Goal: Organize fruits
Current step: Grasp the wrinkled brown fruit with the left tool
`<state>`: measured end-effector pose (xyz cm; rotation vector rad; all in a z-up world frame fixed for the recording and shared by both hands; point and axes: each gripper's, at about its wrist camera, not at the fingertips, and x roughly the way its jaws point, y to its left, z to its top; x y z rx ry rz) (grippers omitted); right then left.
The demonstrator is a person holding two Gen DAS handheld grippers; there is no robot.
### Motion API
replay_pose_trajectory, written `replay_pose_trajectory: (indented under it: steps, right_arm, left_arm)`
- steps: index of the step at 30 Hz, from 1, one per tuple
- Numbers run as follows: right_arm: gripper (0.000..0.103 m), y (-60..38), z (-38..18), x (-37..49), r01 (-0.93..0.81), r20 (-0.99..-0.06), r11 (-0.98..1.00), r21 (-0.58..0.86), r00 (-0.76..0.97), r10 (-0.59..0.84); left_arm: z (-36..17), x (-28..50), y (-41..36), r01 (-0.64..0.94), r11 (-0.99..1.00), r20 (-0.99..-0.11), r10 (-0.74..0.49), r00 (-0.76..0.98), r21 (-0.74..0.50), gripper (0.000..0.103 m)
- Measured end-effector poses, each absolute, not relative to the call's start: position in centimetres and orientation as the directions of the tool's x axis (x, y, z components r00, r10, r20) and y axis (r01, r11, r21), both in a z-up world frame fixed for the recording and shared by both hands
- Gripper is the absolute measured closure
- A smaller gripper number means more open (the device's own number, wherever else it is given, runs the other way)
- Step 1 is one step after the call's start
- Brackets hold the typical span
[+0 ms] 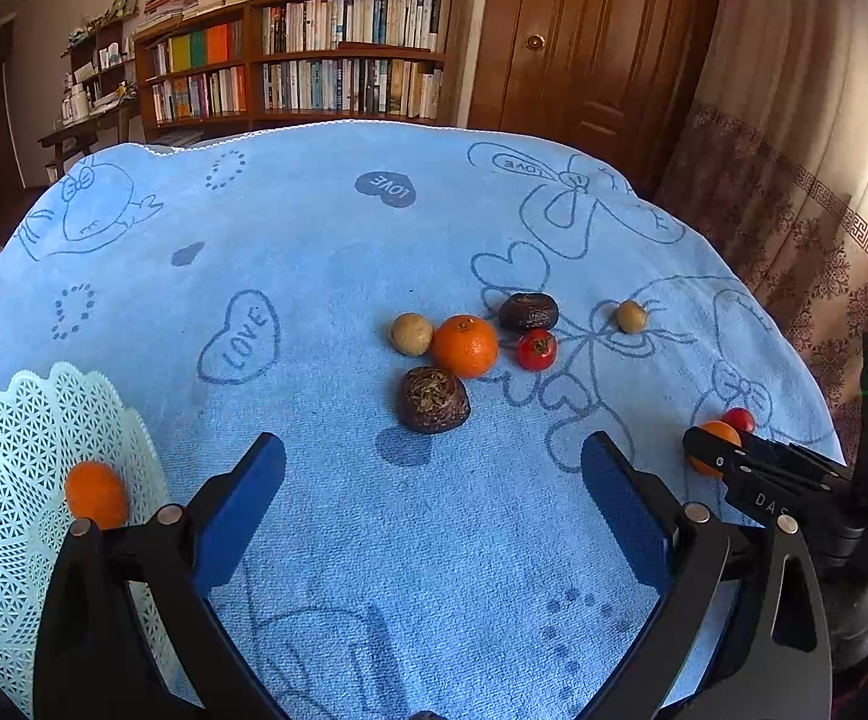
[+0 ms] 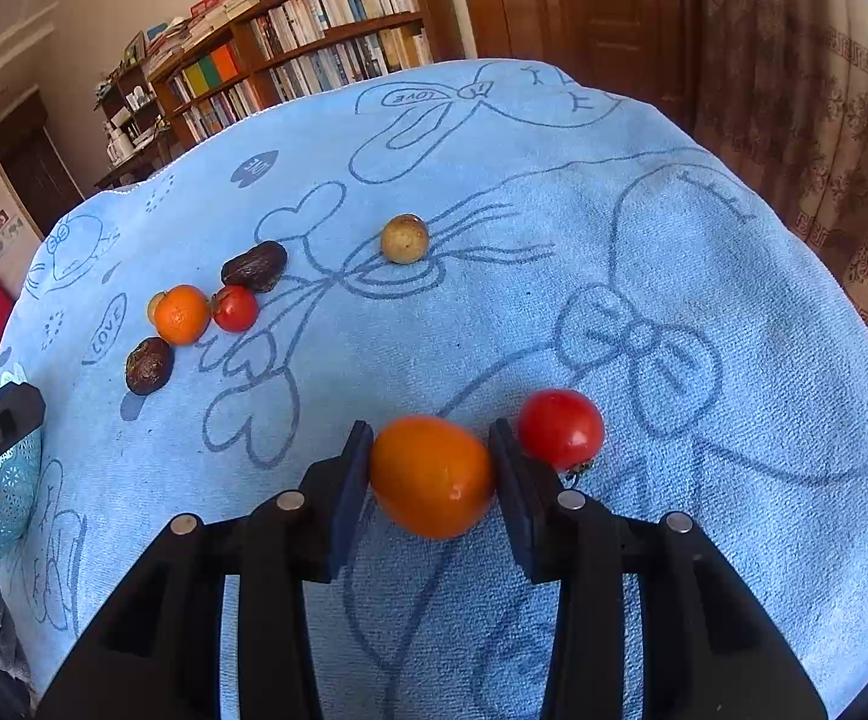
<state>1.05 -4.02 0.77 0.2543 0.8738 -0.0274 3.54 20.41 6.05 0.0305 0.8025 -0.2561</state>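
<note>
My right gripper [image 2: 431,468] is shut on an orange fruit [image 2: 432,476], just above the blue towel [image 2: 614,276]. A red tomato [image 2: 561,429] lies against the outer side of its right finger. From the left wrist view the right gripper [image 1: 711,455] holds that orange fruit [image 1: 721,435] at the right edge. My left gripper [image 1: 434,483] stands open over bare towel, near a dark wrinkled fruit [image 1: 433,400]. Behind it lie a mandarin [image 1: 465,346], a tan round fruit [image 1: 411,333], a small tomato [image 1: 535,350] and another dark fruit [image 1: 528,312]. A lone tan fruit [image 1: 632,317] sits further right.
A pale lace-pattern basket [image 1: 8,480] at the near left holds one orange fruit [image 1: 96,495]. The towel [image 1: 314,228] covers a table whose far edge drops off before a bookshelf [image 1: 302,60] and a wooden door [image 1: 590,36]. A patterned curtain [image 1: 806,222] hangs on the right.
</note>
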Motion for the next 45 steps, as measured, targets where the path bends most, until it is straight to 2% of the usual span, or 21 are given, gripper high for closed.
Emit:
replay_pose_trajectory:
  steps: [7, 13, 15, 19, 21, 24, 34, 45]
  right_arm:
    - [0.062, -3.7, 0.4, 1.0, 0.124, -0.765, 0.972, 0.198, 0.640, 0.074]
    - [0.062, -3.8, 0.4, 1.0, 0.124, -0.766, 0.974, 0.192, 0.640, 0.070]
    - [0.062, -3.7, 0.5, 1.0, 0.124, -0.765, 0.974, 0.189, 0.640, 0.067]
    - [0.061, -3.6, 0.5, 0.9, 0.124, -0.766, 0.976, 0.182, 0.640, 0.062]
    - [0.061, -3.5, 0.5, 0.9, 0.124, -0.766, 0.977, 0.175, 0.641, 0.056]
    - [0.061, -3.5, 0.5, 0.9, 0.124, -0.765, 0.978, 0.169, 0.641, 0.051]
    - [0.061, -3.2, 0.5, 0.9, 0.121, -0.765, 0.979, 0.162, 0.642, 0.048]
    - [0.061, -3.3, 0.6, 0.8, 0.117, -0.763, 0.979, 0.167, 0.644, 0.053]
  left_arm:
    - [3.9, 6.3, 18.4, 0.292, 0.956, -0.735, -0.214, 0.643, -0.023, 0.004]
    - [1.9, 8.7, 18.6, 0.275, 0.960, -0.778, -0.209, 0.592, -0.049, 0.029]
    - [1.2, 9.3, 18.8, 0.277, 0.958, -0.794, -0.229, 0.563, -0.080, 0.043]
    - [0.7, 9.9, 19.1, 0.272, 0.957, -0.799, -0.238, 0.552, -0.097, 0.048]
    - [0.7, 10.1, 19.0, 0.271, 0.958, -0.798, -0.232, 0.556, -0.089, 0.058]
    - [0.7, 10.1, 18.8, 0.273, 0.958, -0.796, -0.231, 0.560, -0.085, 0.061]
    - [1.1, 9.2, 19.2, 0.258, 0.962, -0.791, -0.225, 0.568, -0.089, 0.062]
    - [4.0, 6.6, 20.1, 0.250, 0.965, -0.737, -0.227, 0.637, -0.081, 0.062]
